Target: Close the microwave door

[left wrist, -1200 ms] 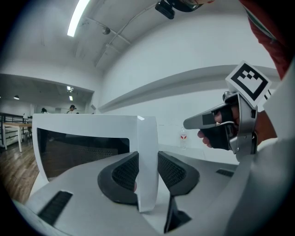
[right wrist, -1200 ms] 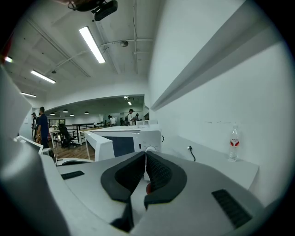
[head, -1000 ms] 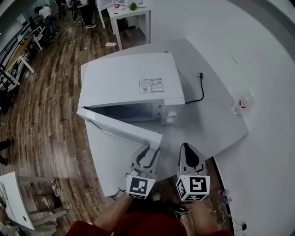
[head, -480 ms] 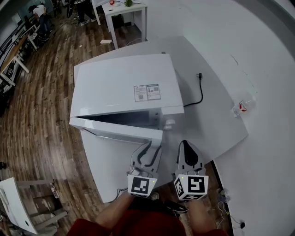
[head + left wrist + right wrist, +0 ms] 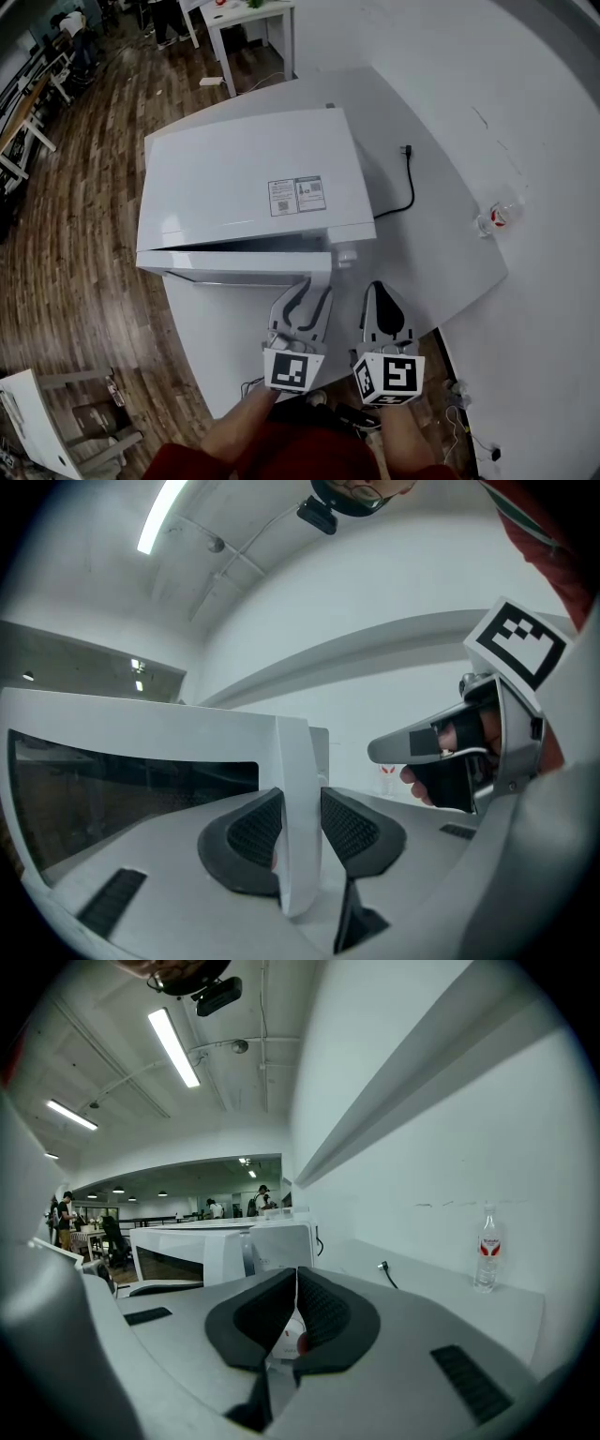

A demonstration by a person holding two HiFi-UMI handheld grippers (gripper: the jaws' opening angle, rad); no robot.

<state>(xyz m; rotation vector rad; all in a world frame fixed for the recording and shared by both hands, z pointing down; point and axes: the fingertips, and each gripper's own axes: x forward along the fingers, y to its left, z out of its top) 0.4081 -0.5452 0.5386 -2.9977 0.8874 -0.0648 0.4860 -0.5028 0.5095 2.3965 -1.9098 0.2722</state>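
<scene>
Microwave door (image 5: 234, 263): flat, glossy white slab

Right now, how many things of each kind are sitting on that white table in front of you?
Microwave: 1
Black power cord: 1
Clear plastic bottle with a red label: 1
Total: 3

Head camera steeply down; both gripper cameras near level, close in.
Head view overlooks the microwave (image 5: 248, 187) and table (image 5: 441, 244); left gripper view sits right against the microwave door (image 5: 291, 799) edge; right gripper view shares the microwave, table and bottle (image 5: 485, 1251).
</scene>
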